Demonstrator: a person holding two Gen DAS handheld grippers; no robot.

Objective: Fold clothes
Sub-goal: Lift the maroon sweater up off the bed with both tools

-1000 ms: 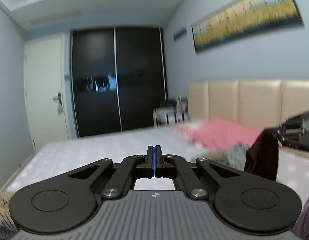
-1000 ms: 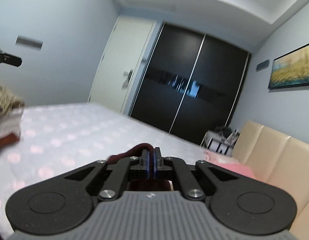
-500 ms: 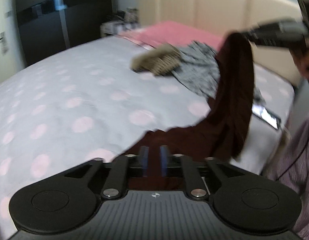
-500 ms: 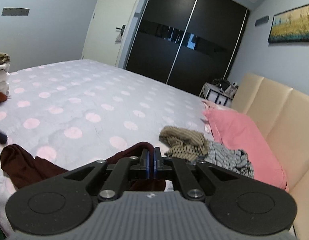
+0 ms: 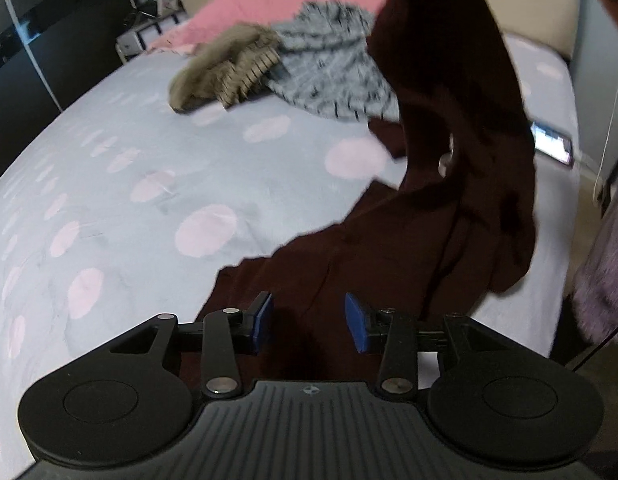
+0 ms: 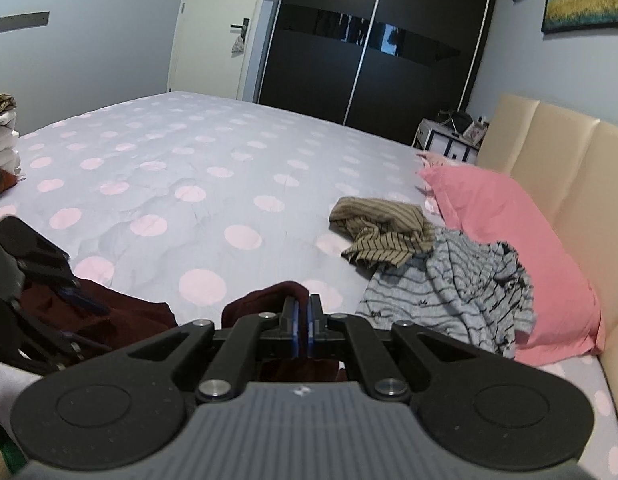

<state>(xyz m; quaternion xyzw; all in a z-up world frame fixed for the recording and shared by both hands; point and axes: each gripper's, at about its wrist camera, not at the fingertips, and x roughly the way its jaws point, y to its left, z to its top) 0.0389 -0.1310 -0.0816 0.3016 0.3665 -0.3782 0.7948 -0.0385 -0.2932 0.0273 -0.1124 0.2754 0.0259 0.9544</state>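
Right wrist: no legible writing; right claw (image 6: 302,328) clamps maroon garment (image 6: 269,300).

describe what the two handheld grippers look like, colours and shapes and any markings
Both match. The left gripper has a ribbed dark grey body with a small round emblem, matt black linkage arms with silver pivot bolts, a round black disc at each side, and blue pads on black fingers. The right gripper is the same build, its grey looking lighter. A fuzzy purple sleeve shows at the left view's edge.
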